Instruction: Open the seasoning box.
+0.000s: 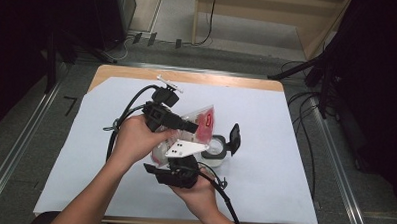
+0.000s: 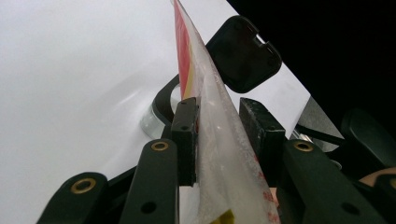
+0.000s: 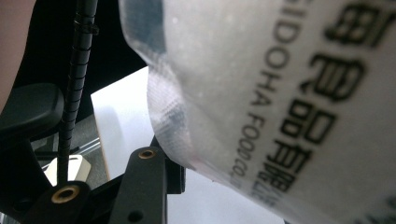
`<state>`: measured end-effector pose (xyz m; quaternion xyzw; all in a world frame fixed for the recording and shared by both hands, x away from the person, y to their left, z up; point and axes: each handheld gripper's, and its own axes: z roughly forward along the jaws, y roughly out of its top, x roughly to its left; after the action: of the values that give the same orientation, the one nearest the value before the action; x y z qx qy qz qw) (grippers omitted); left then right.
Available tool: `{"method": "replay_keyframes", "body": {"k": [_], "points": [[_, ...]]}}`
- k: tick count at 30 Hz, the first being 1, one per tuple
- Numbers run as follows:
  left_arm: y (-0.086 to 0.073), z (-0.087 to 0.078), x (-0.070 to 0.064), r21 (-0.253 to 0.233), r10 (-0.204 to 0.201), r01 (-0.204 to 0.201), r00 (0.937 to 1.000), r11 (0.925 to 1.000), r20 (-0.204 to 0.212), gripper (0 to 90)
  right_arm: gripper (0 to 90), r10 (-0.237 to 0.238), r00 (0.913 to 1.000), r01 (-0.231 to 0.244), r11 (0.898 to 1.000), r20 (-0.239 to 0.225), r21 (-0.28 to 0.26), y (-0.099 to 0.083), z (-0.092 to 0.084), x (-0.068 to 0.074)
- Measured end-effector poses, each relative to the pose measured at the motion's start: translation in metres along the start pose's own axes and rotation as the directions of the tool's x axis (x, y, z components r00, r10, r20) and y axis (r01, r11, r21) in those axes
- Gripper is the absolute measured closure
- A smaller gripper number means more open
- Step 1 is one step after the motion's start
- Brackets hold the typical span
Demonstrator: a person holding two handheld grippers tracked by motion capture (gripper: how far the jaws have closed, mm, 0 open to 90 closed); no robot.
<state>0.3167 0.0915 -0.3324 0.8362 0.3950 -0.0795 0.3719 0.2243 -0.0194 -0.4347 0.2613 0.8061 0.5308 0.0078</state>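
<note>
Lab or recording studio setup: white-covered table (image 1: 266, 119) mid-frame, dark stands (image 1: 313, 66) at upper right, loose cables (image 1: 306, 131) on grey floor, floor rails (image 1: 15, 150) along left edge.

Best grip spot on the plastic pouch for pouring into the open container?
Grip the pouch on its flat sealed edge, jaws coming from either face, as the left gripper does: the film stands edge-on between its pads. It's thin and limp, so the right gripper seems to steady the other end above the container.
</note>
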Motion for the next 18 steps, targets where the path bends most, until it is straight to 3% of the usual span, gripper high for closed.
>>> {"method": "replay_keyframes", "body": {"k": [18], "points": [[0.0007,0.0004,-0.0007,0.011,0.006,-0.006,1.0,0.9999,-0.006,68.9,63.7,-0.003,1.0,0.003,1.0,0.002,0.003,-0.0012,0.0002,0.0011]]}}
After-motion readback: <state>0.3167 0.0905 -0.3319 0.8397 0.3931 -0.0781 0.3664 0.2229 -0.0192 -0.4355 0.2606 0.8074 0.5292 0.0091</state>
